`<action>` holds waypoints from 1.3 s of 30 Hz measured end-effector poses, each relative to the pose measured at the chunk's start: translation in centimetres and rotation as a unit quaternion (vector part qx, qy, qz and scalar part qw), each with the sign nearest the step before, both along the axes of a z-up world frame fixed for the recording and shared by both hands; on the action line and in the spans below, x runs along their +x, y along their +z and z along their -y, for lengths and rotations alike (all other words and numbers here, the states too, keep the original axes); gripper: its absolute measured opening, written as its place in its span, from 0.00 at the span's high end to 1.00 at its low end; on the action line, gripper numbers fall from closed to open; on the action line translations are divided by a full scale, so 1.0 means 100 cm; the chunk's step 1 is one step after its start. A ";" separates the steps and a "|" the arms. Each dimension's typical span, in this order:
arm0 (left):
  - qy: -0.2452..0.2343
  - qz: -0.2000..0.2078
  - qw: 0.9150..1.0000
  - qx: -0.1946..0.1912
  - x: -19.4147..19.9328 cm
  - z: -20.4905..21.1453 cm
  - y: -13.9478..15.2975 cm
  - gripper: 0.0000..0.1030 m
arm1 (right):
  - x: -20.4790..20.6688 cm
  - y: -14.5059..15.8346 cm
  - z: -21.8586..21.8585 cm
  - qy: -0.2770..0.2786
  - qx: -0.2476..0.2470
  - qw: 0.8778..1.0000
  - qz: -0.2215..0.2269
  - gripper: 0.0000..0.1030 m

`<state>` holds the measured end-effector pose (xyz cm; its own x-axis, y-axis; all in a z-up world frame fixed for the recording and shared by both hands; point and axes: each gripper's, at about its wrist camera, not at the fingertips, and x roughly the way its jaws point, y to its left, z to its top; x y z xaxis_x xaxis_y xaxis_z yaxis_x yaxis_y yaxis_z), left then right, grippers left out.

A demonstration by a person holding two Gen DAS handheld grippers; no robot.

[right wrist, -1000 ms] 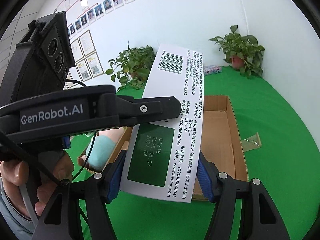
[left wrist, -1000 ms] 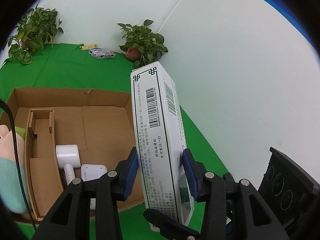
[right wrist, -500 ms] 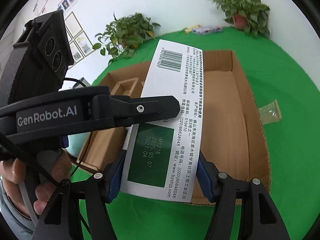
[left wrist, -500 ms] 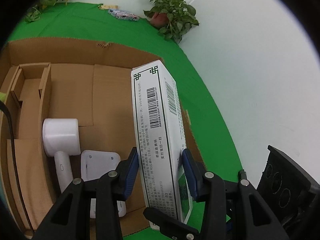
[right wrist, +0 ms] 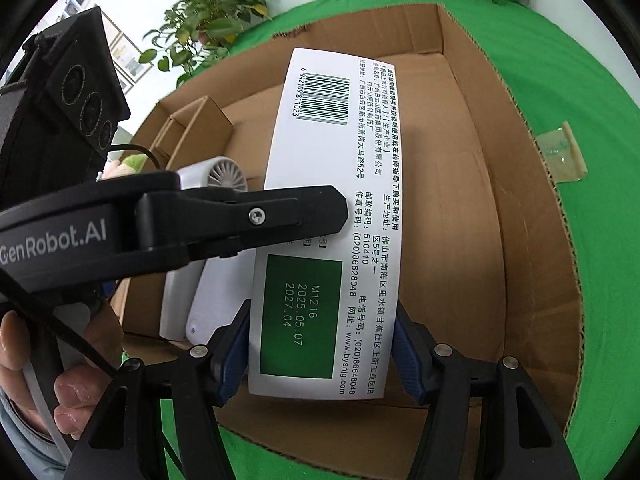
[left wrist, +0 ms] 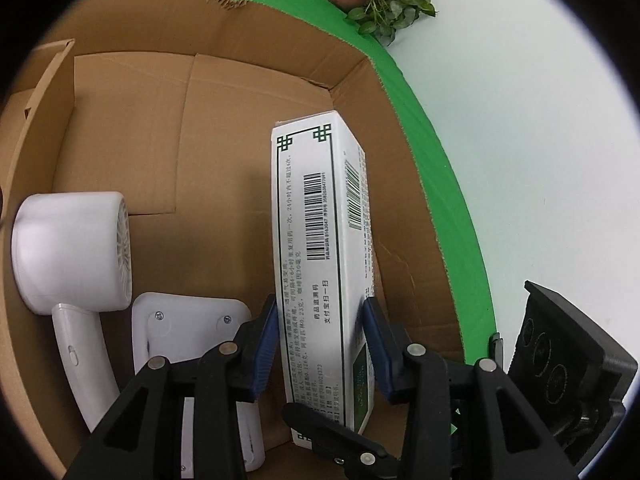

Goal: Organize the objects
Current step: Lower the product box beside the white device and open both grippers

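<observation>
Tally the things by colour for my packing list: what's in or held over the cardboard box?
White: 3 - hair dryer, flat white device, printed carton held by both grippers
Brown: 1 - cardboard insert
Total: 4

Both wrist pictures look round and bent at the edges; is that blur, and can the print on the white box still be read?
Left wrist view: no blur, but fisheye bending curves the cardboard carton walls, with black corners; the white box barcode stays crisp. Right wrist view: same bending bows the white box; its text and date are sharp under even light with soft shadows.
</observation>
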<state>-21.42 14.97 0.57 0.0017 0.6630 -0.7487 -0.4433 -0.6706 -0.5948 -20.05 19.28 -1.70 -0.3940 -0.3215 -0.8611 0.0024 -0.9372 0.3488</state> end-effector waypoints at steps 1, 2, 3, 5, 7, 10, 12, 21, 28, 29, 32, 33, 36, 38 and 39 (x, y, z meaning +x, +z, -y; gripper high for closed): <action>-0.001 0.001 1.000 0.000 -0.001 0.001 -0.001 0.59 | -0.002 -0.003 0.000 0.000 0.002 1.000 0.002 0.42; -0.001 0.002 1.000 -0.002 -0.002 0.001 -0.002 0.59 | -0.002 -0.003 0.001 0.000 0.003 1.000 0.004 0.42; 0.002 0.002 1.000 -0.009 -0.002 0.002 -0.002 0.59 | -0.002 -0.003 -0.001 0.000 0.003 1.000 0.006 0.42; 0.011 0.002 1.000 -0.017 -0.002 0.007 -0.001 0.59 | -0.006 -0.006 -0.005 -0.003 0.007 1.000 0.015 0.41; 0.017 0.000 1.000 -0.010 -0.002 0.015 0.003 0.58 | -0.009 -0.009 -0.005 -0.012 0.023 0.999 0.025 0.40; 0.024 -0.018 1.000 -0.005 0.001 0.030 0.016 0.57 | -0.010 -0.011 -0.006 -0.014 0.023 0.999 0.026 0.39; 0.027 -0.033 0.999 -0.003 0.003 0.040 0.026 0.57 | -0.011 -0.011 -0.004 -0.013 0.026 0.999 0.027 0.37; 0.070 -0.175 0.981 -0.042 0.033 0.101 0.071 0.57 | 0.007 0.005 0.011 -0.013 0.092 0.996 -0.010 0.29; 0.151 -0.375 0.909 -0.103 0.093 0.152 0.090 0.24 | 0.084 0.048 0.042 -0.030 0.112 0.970 -0.216 0.01; 0.153 -0.392 0.899 -0.117 0.099 0.157 0.087 0.24 | 0.090 0.046 0.048 -0.035 0.123 0.965 -0.228 0.01; 0.168 -0.412 0.884 -0.142 0.106 0.160 0.065 0.24 | 0.096 0.036 0.061 -0.056 0.146 0.955 -0.254 0.01; 0.177 -0.410 0.883 -0.145 0.107 0.163 0.056 0.24 | 0.094 0.032 0.064 -0.063 0.151 0.952 -0.258 0.01; 0.192 -0.406 0.878 -0.163 0.106 0.168 0.033 0.24 | 0.090 0.021 0.070 -0.073 0.142 0.952 -0.261 0.01; 0.196 -0.415 0.872 -0.172 0.107 0.170 0.024 0.24 | 0.089 0.017 0.076 -0.075 0.160 0.946 -0.273 0.00; 0.199 -0.420 0.868 -0.174 0.107 0.170 0.020 0.24 | 0.091 0.016 0.078 -0.079 0.166 0.943 -0.277 0.01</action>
<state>-10.70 -2.01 2.55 -0.8187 0.2193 -0.5307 -0.3150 -0.9442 0.0958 -10.98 11.49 -0.11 -0.8328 0.0301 -0.5528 -0.0504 -0.9985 0.0215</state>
